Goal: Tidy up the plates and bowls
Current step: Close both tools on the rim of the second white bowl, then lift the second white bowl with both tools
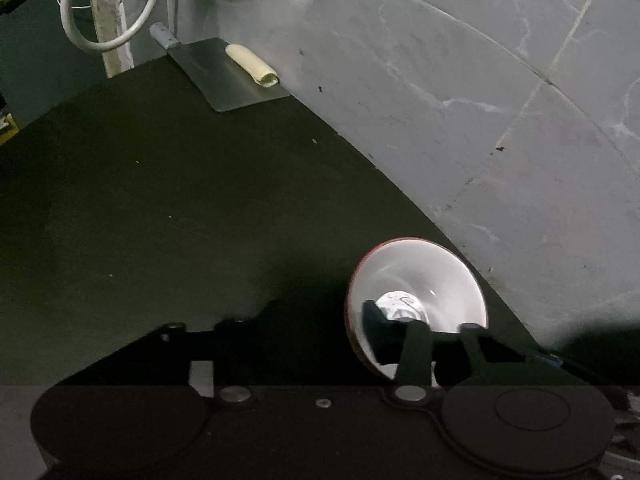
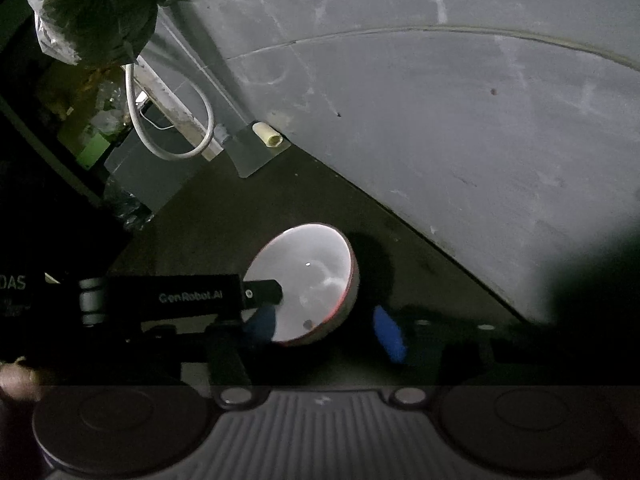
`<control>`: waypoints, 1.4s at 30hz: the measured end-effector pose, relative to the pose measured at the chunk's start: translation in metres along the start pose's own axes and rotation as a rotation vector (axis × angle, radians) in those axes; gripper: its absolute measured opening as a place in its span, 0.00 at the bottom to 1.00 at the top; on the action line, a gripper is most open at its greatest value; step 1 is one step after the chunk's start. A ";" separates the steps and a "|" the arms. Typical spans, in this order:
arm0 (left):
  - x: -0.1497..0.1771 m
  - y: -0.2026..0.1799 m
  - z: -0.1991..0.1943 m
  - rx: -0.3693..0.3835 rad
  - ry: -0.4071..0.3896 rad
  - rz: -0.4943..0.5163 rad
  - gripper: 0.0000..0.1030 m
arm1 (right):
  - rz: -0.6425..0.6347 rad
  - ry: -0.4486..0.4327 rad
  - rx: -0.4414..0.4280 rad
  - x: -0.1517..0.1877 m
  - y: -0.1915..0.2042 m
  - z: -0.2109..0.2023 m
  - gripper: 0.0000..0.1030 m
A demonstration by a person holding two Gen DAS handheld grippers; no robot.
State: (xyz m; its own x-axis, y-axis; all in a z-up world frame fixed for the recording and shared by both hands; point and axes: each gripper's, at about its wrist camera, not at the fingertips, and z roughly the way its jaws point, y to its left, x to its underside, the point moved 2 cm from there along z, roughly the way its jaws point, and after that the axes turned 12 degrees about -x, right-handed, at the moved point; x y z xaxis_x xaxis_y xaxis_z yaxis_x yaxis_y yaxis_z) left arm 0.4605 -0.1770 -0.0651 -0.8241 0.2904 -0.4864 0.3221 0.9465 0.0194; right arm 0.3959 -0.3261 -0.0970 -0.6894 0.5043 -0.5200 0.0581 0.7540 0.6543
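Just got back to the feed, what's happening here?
A person works a gripper in each hand on one white, red-rimmed bowl on the dark counter by the grey wall. The right gripper straddles the bowl's near side with its blue pads; the left gripper reaches over the rim from the left. Too dark to tell whether either is clamped.

The bowl (image 1: 416, 280) looks like glazed ceramic, its white inside glossy with a small bright glint, its rim reddish. The surface (image 1: 160, 200) is dark green and matt, speckled with pale crumbs. The wall (image 1: 440, 100) behind it is grey, stone-like, with pale veins and a dull sheen. At the far corner of the surface lies a flat metal sheet (image 1: 224, 72), brushed and faintly shiny. The cable (image 1: 116, 40) looks like smooth white plastic. The bag (image 2: 80, 8) is crinkled clear plastic.
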 end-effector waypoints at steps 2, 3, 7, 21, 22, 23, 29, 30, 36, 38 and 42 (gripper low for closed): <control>0.001 -0.001 -0.001 0.009 0.000 -0.004 0.37 | 0.000 0.003 -0.006 -0.001 0.000 0.003 0.49; 0.001 -0.001 -0.001 0.014 0.000 -0.006 0.35 | -0.001 0.006 -0.008 -0.001 0.000 0.005 0.47; 0.002 -0.002 -0.001 0.039 0.010 -0.018 0.20 | -0.002 0.020 -0.015 -0.002 -0.002 0.010 0.44; 0.012 0.001 -0.004 0.086 0.009 -0.036 0.10 | 0.003 0.043 -0.030 0.000 -0.009 0.006 0.28; 0.014 0.001 -0.005 0.085 0.005 -0.035 0.10 | -0.001 0.044 -0.033 0.001 -0.008 0.004 0.28; 0.016 0.002 -0.007 0.085 0.000 -0.035 0.10 | -0.004 0.044 -0.037 0.003 -0.008 0.003 0.28; 0.023 0.006 -0.029 0.103 -0.037 -0.036 0.10 | -0.030 0.026 -0.073 0.009 0.001 -0.017 0.28; 0.025 0.007 -0.033 0.105 -0.042 -0.036 0.10 | -0.035 0.025 -0.078 0.010 0.003 -0.020 0.28; 0.038 0.011 -0.059 0.108 -0.070 -0.036 0.10 | -0.063 0.018 -0.107 0.019 0.016 -0.043 0.28; 0.043 0.012 -0.068 0.108 -0.079 -0.037 0.10 | -0.070 0.017 -0.115 0.022 0.021 -0.050 0.28; 0.054 0.015 -0.085 0.104 -0.090 -0.038 0.10 | -0.087 0.022 -0.132 0.032 0.031 -0.065 0.28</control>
State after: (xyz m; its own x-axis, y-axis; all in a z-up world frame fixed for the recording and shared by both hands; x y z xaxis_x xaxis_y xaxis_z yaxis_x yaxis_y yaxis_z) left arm 0.3812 -0.1349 -0.0170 -0.7931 0.2359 -0.5616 0.3417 0.9355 -0.0896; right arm 0.3291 -0.3140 -0.0580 -0.7032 0.4293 -0.5668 -0.0972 0.7316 0.6748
